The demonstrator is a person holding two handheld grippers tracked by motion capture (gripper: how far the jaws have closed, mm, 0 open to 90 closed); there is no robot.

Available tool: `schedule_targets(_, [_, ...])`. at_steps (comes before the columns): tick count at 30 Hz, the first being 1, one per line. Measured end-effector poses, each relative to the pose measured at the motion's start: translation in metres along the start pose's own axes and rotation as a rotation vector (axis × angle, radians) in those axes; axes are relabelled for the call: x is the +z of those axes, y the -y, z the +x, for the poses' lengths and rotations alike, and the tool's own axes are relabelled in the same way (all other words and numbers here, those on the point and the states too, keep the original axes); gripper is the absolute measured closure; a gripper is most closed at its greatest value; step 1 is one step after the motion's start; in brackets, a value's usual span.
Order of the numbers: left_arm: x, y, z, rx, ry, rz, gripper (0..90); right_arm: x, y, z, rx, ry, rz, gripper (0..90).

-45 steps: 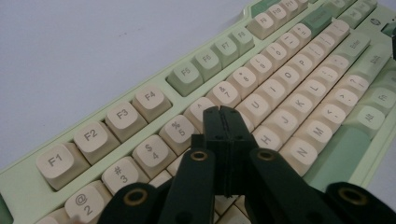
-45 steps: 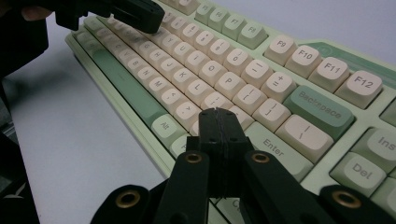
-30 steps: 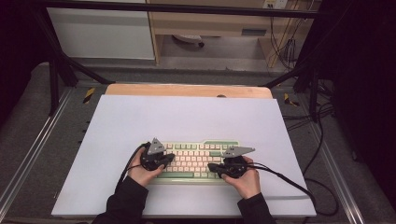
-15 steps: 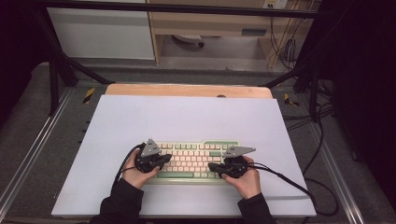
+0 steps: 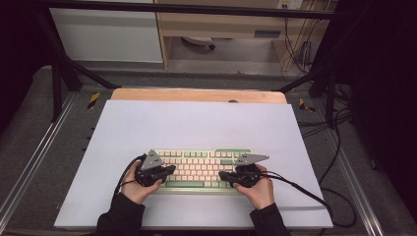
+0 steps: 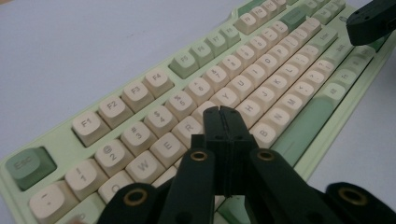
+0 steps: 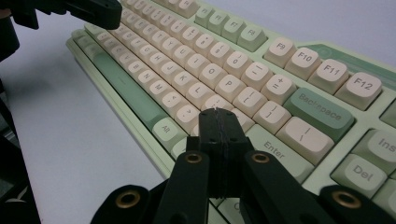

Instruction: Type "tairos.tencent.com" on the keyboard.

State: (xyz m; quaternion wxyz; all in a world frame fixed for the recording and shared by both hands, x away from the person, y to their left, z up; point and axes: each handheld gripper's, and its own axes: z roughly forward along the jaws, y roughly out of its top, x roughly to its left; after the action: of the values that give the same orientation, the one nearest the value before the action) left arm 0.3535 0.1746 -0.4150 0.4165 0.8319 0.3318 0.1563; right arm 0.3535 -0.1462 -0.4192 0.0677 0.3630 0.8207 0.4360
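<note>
Seen from above, a pale green keyboard (image 5: 199, 168) with cream keys lies near the front edge of a desk (image 5: 196, 123) covered by a smooth, light lavender sheet. A strip of bare wood (image 5: 196, 95) shows along the desk's far edge. The person's two hands reach in from the bottom, dark sleeves at the wrists. The left hand (image 5: 135, 189) holds the left gripper (image 5: 167, 169) over the keyboard's left end, and the right hand (image 5: 258, 189) holds the right gripper (image 5: 223, 176) over its right end. Their tips point inward, toward each other. A black cable (image 5: 305, 189) trails off to the right across the sheet.

The left gripper view brings the key legends into reach: its jaws are clenched flat together with nothing between them, the tip hovering just above the R, T and F keys; whether it touches a key cannot be told. The Esc key (image 6: 28, 165) is dark green and rounded.

The right gripper view shows that gripper's jaws likewise pressed together and empty, above the keys just left of Enter (image 7: 275, 151). Beside it sits a green Backspace key (image 7: 322, 112). The jaws are matte black with brass-coloured pivots.
</note>
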Motion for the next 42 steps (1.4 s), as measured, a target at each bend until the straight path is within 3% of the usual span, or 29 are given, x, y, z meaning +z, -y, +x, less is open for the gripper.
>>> schedule_targets(23, [-0.025, 0.032, 0.018, -0.059, -0.026, -0.010, 90.0, 0.024, -0.014, 0.013, -0.036, -0.024, 0.032, 90.0])
schedule_targets(33, [-0.032, 0.034, 0.022, -0.083, -0.029, -0.033, 90.0, 0.032, -0.013, 0.015, -0.033, -0.039, 0.032, 90.0])
schedule_targets(42, [-0.031, 0.036, 0.023, -0.082, -0.027, -0.024, 90.0, 0.037, -0.010, 0.015, -0.036, -0.036, 0.052, 90.0])
